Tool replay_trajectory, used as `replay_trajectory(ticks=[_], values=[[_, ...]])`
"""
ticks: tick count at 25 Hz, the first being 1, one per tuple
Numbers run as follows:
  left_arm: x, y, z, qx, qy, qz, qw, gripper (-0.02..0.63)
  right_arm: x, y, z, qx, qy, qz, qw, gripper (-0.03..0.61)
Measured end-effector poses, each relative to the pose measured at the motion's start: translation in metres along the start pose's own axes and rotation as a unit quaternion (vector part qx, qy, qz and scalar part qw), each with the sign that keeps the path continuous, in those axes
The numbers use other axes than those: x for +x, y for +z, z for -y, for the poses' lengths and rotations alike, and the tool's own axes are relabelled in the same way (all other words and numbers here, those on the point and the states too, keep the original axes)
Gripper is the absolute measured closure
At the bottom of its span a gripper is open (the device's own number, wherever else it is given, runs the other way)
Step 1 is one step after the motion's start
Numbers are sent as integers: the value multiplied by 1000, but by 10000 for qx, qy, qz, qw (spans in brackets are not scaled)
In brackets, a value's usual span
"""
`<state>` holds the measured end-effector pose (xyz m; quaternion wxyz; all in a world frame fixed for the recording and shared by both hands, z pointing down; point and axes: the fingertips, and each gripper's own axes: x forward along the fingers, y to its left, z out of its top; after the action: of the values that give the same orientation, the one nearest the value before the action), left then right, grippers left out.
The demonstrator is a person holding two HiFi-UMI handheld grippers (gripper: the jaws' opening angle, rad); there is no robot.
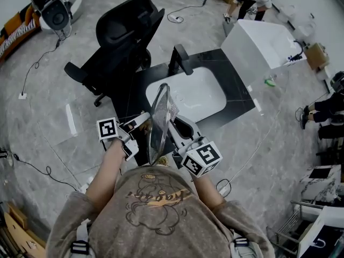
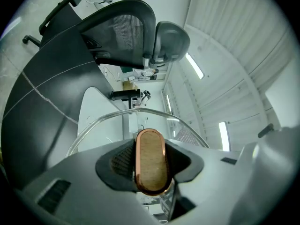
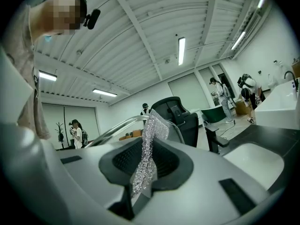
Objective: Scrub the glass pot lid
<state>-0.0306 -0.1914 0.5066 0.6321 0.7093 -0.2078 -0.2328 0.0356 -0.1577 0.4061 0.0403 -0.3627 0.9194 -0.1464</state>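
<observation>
Grey marbled floor, 1 black counter (image 1: 236,98) with 1 white sink (image 1: 207,101) set into it and 1 black faucet (image 1: 180,61) at the basin's far edge. Sink: no contents that I can make out. 1 black office chair (image 1: 121,36) to the left of the counter. 1 white box (image 1: 258,44) beside its right corner; can't tell what's in it.

Grippers: 2. Lids: 1. Scrubbers: 1.

Glass pot lid (image 1: 159,120) is up in the air in front of the person, on edge, between the two grippers and on the near side of the sink.

Left gripper (image 1: 141,120): jaws clamped on the lid's handle (image 2: 150,161), an oval wood-toned knob with a copper rim. The clear rim arcs just beyond it.

Right gripper (image 1: 173,123): jaws pinched on a silver mesh scrubber (image 3: 147,149), which stands up out of the jaws right at the lid's rim. Can't confirm contact with the glass.

Background in the right gripper view: at least 4 people standing well back.
</observation>
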Motion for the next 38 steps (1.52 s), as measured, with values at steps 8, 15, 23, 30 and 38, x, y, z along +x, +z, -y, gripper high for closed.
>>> replay_trajectory(ticks=[8, 15, 23, 30, 38], values=[[10, -22, 18, 16, -245, -288, 9993, 436, 20, -11, 21, -86, -88, -156, 9998, 499], [18, -31, 36, -86, -535, -321, 9980, 436, 34, -43, 43, 52, -306, -524, 9981, 497], [16, -29, 40, -135, -665, -169, 9976, 436, 40, -94, 49, 179, -75, -1194, 9927, 492], [4, -12, 36, -254, -732, 268, 9966, 436, 30, -124, 18, 517, 667, -1619, 9832, 492], [-8, 4, 31, -310, -746, 620, 9948, 436, 10, -130, -22, 806, 1487, -1877, 9676, 492]])
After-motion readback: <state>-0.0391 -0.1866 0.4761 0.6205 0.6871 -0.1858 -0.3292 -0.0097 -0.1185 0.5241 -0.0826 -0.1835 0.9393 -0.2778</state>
